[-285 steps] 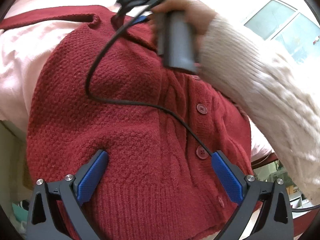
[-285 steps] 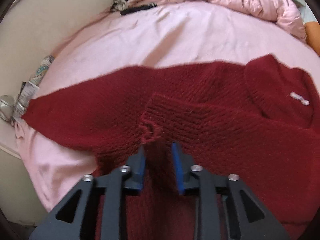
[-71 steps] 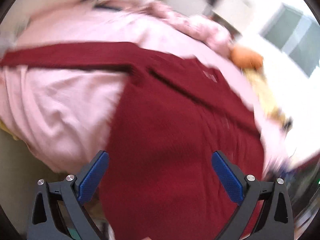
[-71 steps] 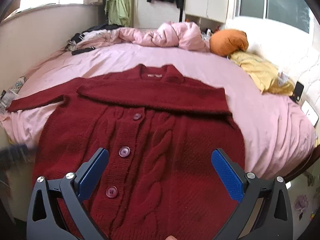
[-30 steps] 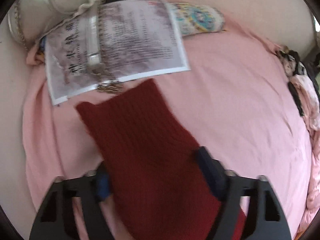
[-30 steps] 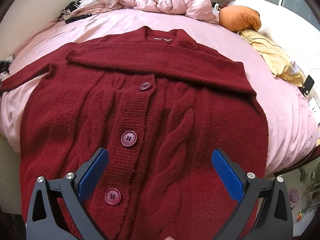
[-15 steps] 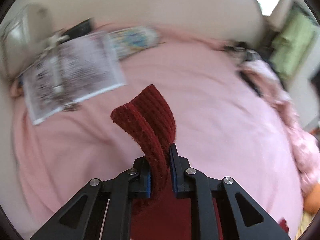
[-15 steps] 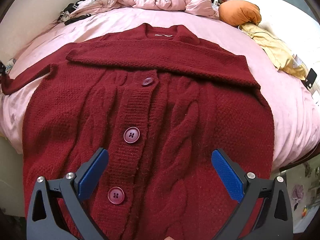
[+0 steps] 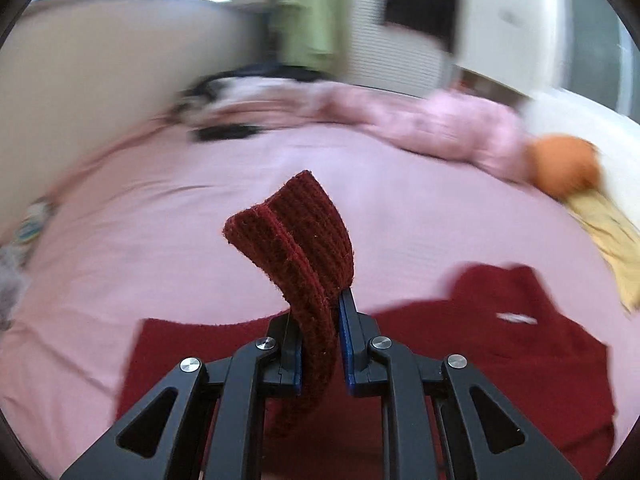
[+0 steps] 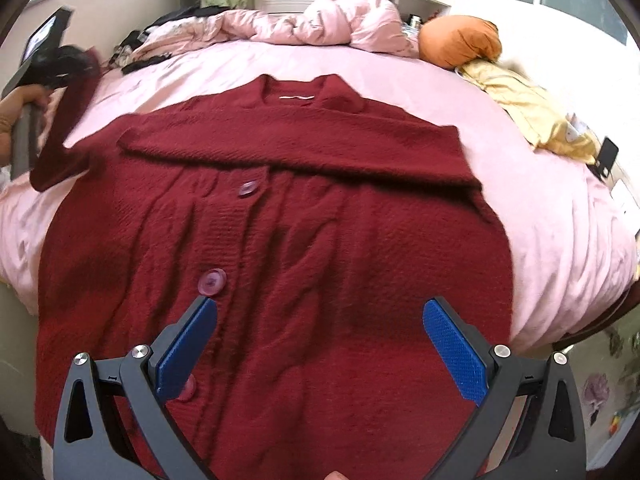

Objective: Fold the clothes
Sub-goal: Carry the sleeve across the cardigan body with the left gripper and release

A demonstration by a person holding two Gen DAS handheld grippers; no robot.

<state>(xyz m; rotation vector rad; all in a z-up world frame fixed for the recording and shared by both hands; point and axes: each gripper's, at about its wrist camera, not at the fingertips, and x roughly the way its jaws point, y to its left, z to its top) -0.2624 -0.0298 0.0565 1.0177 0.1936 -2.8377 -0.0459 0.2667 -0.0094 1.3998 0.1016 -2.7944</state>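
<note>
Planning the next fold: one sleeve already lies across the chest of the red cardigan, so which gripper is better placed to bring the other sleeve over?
Left. The left gripper is already shut on the sleeve cuff, lifted off the pink bed. The right gripper hangs open over the cardigan hem, holding nothing.

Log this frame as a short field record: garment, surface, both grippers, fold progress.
garment: dark red cardigan, front up, buttoned
surface: pink bed sheet
left gripper: shut on the cuff of one sleeve, raised off the bed
right gripper: open, empty, hovering over the cardigan's lower front
fold progress: other sleeve lies folded across the chest; held sleeve not yet laid over
clutter: orange cushion, yellow garment beside it
</note>
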